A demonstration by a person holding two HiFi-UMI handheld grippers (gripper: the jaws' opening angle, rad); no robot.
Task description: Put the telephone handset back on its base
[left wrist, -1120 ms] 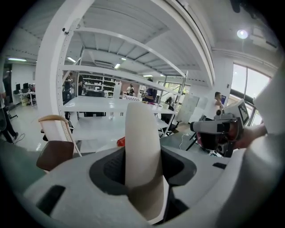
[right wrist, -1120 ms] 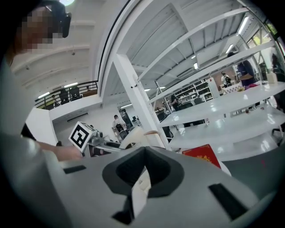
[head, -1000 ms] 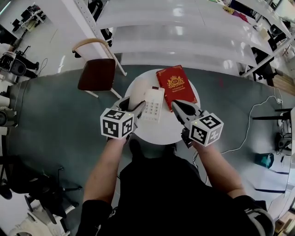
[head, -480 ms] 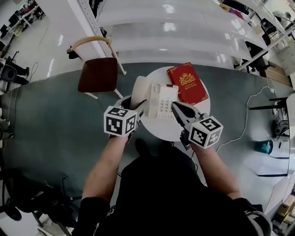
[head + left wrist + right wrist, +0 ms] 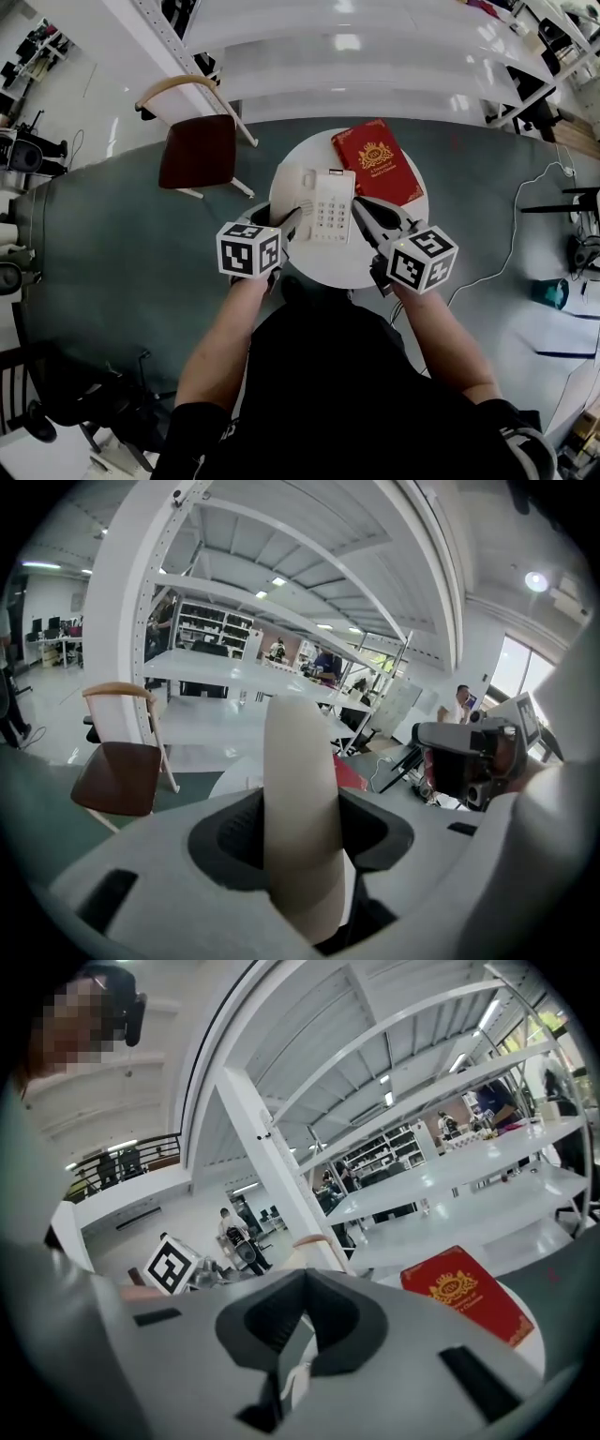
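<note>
A cream telephone handset is gripped at its near end by my left gripper. It lies along the left side of the white telephone base on the round white table. Whether it rests in the cradle I cannot tell. In the left gripper view the handset stands up between the jaws of the left gripper, which press on both its sides. My right gripper is at the base's right edge, shut to a point. Nothing shows between the jaws of the right gripper.
A red book with a gold crest lies at the table's far right, also seen as the red book. A wooden chair with a dark red seat stands to the far left. White shelving runs behind, and a cable trails on the grey floor.
The left gripper has carried the handset from the table's left edge in beside the keypad side of the base. The right gripper has kept its place by the base's right edge.
</note>
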